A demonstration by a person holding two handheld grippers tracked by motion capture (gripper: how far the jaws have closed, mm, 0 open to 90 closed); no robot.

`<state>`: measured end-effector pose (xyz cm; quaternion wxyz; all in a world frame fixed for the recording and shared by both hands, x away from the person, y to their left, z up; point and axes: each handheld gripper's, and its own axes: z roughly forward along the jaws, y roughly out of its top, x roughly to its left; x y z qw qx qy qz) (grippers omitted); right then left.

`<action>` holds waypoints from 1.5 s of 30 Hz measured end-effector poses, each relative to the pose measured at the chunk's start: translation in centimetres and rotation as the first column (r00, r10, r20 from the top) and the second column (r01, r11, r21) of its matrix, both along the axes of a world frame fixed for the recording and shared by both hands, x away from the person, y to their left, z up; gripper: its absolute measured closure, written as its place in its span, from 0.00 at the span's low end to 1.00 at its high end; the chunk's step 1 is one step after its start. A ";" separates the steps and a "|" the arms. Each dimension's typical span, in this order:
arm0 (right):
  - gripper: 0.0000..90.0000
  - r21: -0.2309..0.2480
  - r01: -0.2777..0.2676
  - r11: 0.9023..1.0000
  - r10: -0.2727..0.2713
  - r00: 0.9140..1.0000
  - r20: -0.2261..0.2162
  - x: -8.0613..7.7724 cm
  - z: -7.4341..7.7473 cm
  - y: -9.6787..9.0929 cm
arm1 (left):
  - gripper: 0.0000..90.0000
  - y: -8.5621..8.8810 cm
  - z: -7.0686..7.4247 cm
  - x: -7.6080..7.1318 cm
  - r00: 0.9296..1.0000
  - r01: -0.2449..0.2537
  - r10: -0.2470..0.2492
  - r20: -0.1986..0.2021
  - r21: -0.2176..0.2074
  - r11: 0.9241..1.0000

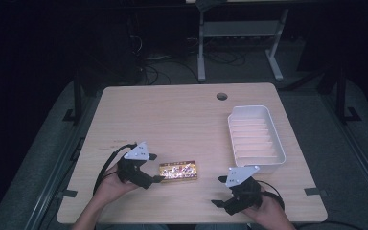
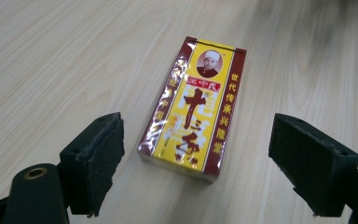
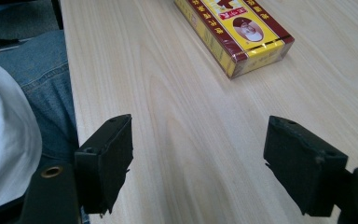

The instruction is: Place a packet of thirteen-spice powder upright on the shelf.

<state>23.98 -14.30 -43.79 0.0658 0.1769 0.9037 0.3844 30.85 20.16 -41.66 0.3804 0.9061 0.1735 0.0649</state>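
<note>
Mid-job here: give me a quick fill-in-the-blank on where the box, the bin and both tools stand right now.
1. The yellow and maroon box lies flat on the ____ table.
2. The left tool is ____, its jaws either side of the box's near end.
3. The white bin stands at the table's ____ side in the high view.
4. The right tool holds ____.

Missing words: wooden; open; right; nothing

Box (image 3: 235,32) top cut off
</note>
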 end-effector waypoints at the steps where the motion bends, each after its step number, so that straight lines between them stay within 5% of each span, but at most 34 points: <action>1: 0.26 0.001 -0.002 1.000 0.002 1.000 0.001 0.0 0.0 0.0 | 0.19 -0.3 0.0 0.2 1.000 0.004 -0.004 0.000 0.010 1.000; 29: 0.26 -0.003 -0.015 1.000 0.015 1.000 -0.001 0.2 0.2 0.3 | 0.21 -2.5 -2.8 2.4 0.995 0.072 -0.065 -0.076 0.097 0.993; 45: 0.26 -0.001 -0.024 1.000 0.024 1.000 -0.010 0.4 0.2 0.5 | 0.29 -2.9 -3.5 2.5 0.992 0.110 -0.101 -0.074 0.125 0.986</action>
